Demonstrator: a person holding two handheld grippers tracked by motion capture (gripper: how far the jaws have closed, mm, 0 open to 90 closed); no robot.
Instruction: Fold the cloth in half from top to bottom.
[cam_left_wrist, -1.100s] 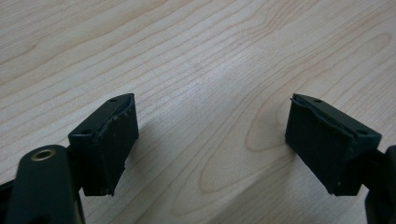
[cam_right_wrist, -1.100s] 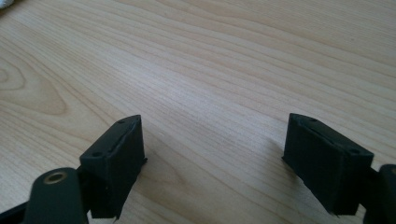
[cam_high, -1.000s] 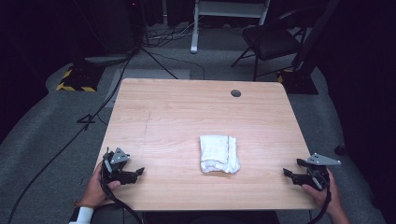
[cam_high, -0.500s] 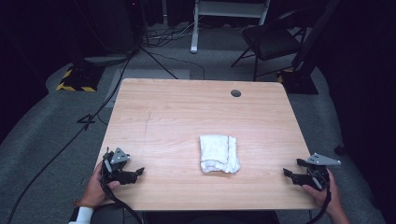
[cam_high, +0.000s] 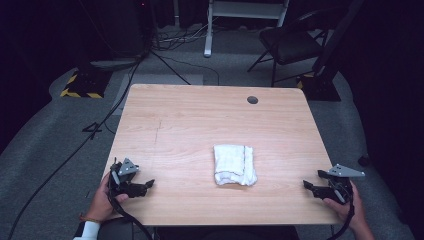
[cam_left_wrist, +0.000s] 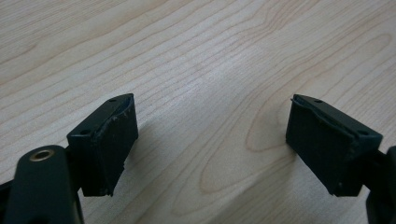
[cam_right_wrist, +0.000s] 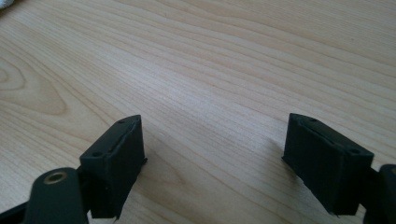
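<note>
Where cables cross grey floor (cam_high: 60, 150), wooden table (cam_high: 200, 125), black chair (cam_high: 292, 42)

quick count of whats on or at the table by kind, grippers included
white folded towel: 1
handheld grippers: 2, the left gripper and the right gripper, both open with nothing between the jaws
dark round cable hole in the table: 1
total: 4
</note>
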